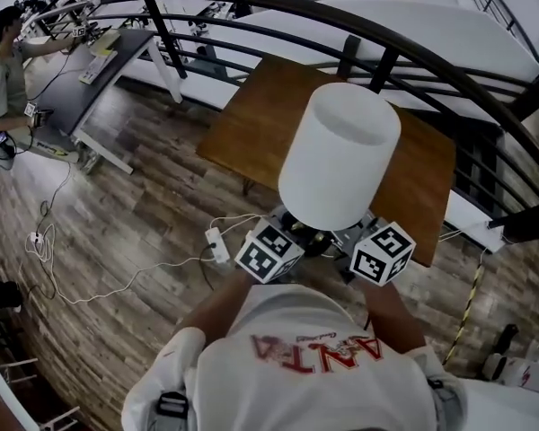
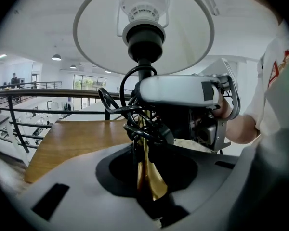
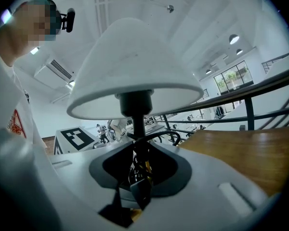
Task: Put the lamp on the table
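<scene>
Left tool (image 2: 148,184): clamped on the brass stem (image 2: 145,170) of the lamp (image 1: 340,155), with black cord caught in the grip.
Right tool (image 3: 138,186): closed on the same stem from the opposite side, low under the shade (image 3: 135,66).
Table (image 1: 251,115): wooden, top bare, directly ahead of the person.
Lamp position: upright, carried in the air between both tools, shade over the table's near edge; base not visible.
Cord (image 2: 116,107): wound round the stem, loops loose.
Step in hand: judged to be the carry to the table.
Recommendation: keep both tools level so the stem stays vertical, advance well inside the edge, lower until the base sits flat, and keep cord loops from under it before releasing.
</scene>
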Available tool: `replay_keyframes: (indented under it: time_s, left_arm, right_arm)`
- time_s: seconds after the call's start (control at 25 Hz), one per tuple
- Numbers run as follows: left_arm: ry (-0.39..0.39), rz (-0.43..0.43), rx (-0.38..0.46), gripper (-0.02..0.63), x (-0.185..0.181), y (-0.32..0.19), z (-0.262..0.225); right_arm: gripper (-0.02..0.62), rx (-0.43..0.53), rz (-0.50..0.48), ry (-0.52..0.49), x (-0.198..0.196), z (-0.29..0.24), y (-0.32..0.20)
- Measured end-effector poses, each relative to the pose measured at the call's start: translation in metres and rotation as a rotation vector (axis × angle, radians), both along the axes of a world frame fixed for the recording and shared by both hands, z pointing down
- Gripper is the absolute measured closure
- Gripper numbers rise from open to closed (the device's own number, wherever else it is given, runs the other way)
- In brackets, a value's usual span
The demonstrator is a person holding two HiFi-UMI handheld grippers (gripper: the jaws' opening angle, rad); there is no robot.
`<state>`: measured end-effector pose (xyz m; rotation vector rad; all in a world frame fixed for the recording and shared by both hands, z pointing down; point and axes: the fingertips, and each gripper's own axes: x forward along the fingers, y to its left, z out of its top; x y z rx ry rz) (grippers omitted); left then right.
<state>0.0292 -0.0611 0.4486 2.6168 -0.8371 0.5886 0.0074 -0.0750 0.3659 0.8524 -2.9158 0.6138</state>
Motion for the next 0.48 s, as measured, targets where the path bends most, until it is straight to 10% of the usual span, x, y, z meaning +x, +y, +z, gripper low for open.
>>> replay_keyframes:
  time_s: [0.48]
  left_arm:
    - [0.015,0.040,0.005,0.503,-0.073,-0.073,0.007]
  right_arm:
    - [0.494,0.001,0.023,0.013,-0.074,0.003,-0.073]
